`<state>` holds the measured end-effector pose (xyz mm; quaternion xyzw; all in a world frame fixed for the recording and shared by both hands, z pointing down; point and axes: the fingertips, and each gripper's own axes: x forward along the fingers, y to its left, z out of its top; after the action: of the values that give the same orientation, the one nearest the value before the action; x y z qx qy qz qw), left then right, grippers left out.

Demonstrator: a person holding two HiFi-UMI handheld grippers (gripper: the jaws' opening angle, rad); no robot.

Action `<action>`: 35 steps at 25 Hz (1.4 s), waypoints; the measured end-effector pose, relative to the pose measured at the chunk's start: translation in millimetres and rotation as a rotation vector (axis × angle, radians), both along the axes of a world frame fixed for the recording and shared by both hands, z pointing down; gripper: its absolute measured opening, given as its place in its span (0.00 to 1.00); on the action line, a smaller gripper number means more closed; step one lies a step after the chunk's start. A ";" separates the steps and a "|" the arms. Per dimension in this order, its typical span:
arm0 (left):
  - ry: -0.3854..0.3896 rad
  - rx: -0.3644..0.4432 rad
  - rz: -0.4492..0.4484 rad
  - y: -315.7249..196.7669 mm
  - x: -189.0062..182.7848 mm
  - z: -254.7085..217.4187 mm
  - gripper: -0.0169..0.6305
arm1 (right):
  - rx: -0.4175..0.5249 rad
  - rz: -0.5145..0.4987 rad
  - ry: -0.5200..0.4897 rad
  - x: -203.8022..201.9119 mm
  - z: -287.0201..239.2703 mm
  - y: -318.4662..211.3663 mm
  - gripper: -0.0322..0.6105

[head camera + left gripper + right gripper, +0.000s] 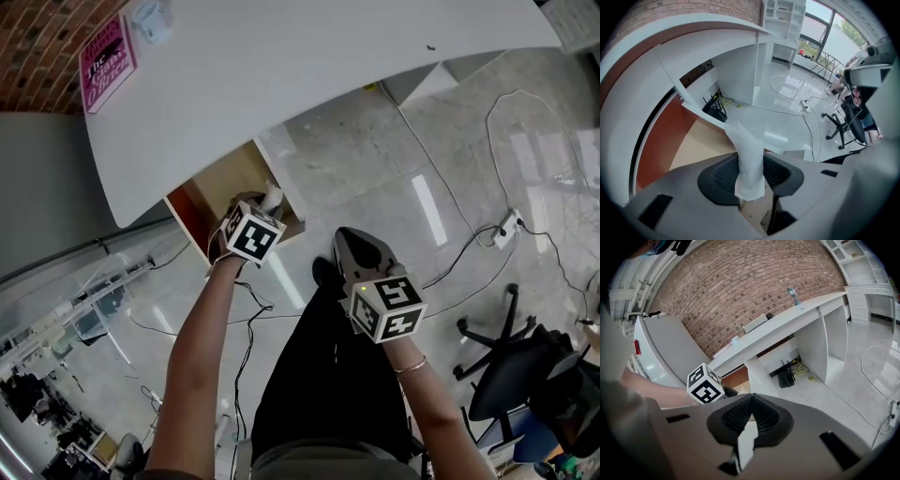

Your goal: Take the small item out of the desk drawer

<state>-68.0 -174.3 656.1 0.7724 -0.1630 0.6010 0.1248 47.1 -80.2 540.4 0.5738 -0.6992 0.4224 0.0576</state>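
Head view: white item (pixel 273 196) mostly hidden behind left gripper (pixel 263 212).

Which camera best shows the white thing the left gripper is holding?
The left gripper view: the white crumpled piece sits mid-frame, pinched in the left gripper. The head view shows only its tip above the open drawer; the right gripper view misses it.

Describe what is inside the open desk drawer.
Only a bare tan bottom shows in the drawer; the left tool, clamping a white item, covers its near part.
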 end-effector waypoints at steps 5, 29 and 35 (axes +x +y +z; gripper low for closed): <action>0.035 0.022 -0.034 4.0 -0.7 -18.7 0.27 | 0.020 -0.023 0.014 -3.7 -11.8 -2.5 0.06; 0.228 0.191 -0.223 22.1 -8.0 -131.7 0.28 | 0.083 -0.077 0.047 -14.3 -69.3 4.3 0.06; 0.268 0.228 -0.265 28.7 -19.0 -156.1 0.28 | 0.116 -0.099 0.070 -21.1 -87.3 0.6 0.06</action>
<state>-86.9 -145.6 500.0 0.8264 -0.3122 0.4487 0.1350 26.0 -79.6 453.0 0.5554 -0.7477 0.3573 0.0695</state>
